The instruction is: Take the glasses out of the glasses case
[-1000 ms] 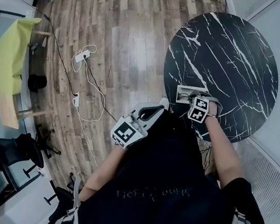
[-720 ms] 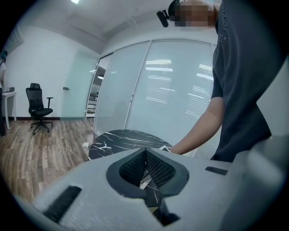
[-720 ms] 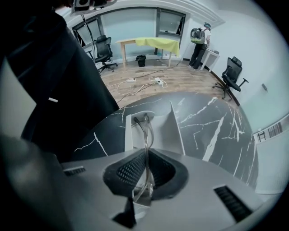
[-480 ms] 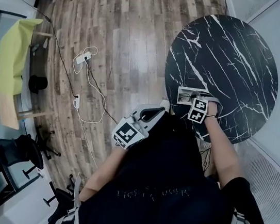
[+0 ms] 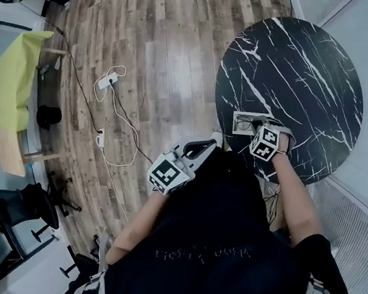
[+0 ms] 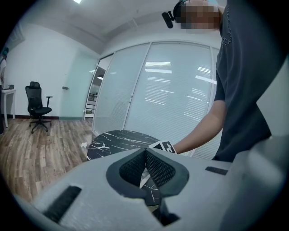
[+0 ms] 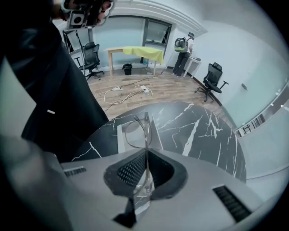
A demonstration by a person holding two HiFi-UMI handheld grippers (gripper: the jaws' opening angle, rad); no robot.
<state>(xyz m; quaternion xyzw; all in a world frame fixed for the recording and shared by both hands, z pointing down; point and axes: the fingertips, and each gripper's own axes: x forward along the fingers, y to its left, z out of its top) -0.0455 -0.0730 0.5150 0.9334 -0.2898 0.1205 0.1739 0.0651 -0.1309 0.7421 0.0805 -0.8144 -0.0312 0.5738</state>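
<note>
An open pale glasses case (image 5: 238,117) lies near the front edge of the round black marble table (image 5: 305,72). My right gripper (image 5: 260,131) is at the case's right end, shut on thin-framed clear glasses (image 5: 244,124). In the right gripper view the glasses (image 7: 137,131) stand on edge between the pads, and their front reaches out over the case (image 7: 119,135). My left gripper (image 5: 203,146) hangs off the table close to the person's body. Its jaws (image 6: 145,151) meet at the tips with nothing between them.
To the left of the table lies wooden floor with a white power strip (image 5: 106,78) and trailing cables. Further left are a yellow-covered desk (image 5: 13,76) and office chairs (image 5: 25,201). A glass wall runs along the table's right side. A person (image 7: 183,49) stands far back.
My right gripper has shifted slightly to the right at the case, still holding the glasses. The left gripper has barely moved.
</note>
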